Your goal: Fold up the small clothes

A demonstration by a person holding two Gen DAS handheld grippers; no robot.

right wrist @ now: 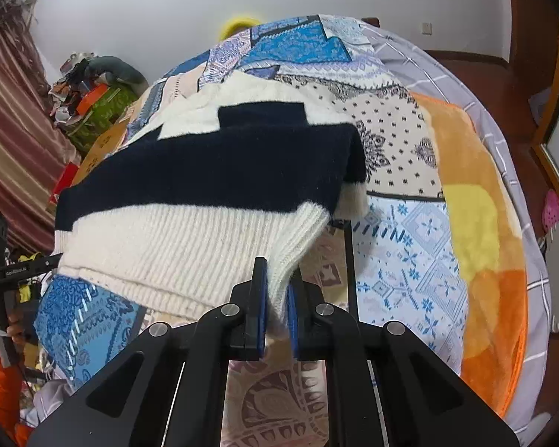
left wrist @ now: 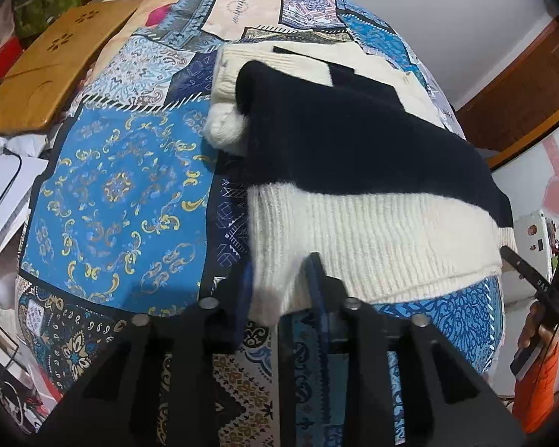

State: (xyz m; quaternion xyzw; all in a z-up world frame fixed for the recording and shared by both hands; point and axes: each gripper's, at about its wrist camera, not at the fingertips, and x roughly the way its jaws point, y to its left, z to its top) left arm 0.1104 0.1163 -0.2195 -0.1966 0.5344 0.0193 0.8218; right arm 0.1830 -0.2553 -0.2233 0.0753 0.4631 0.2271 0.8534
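Lying across the middle of the bed (right wrist: 398,171), on a blue patchwork cover (left wrist: 123,193): a small cream-and-navy knitted sweater (left wrist: 354,156), its ribbed cream hem (right wrist: 175,253) turned toward the near edge of the bed and being lifted off the cover. Gripping the hem's left corner: the left claw (left wrist: 279,298), blue pads closing on a bunched fold of cream knit. Gripping the hem's right corner: the right claw (right wrist: 277,307), clenched with a thin ridge of rib caught between its pads. Running crosswise between the two claws, the hem's long axis; stretching straight ahead of both, away toward the far edge of the bed, the navy band and then the cream upper part. Sitting equally close to the garment, both claws, each already holding its own corner. Likely coming next, judging by the hold: carrying the hem forward over the body toward the far end. Lying open beyond the sweater, more patchwork; showing to the right, an orange-and-yellow blanket (right wrist: 477,223); resting past the bed's left edge, a wooden board (left wrist: 44,70) amid clutter.
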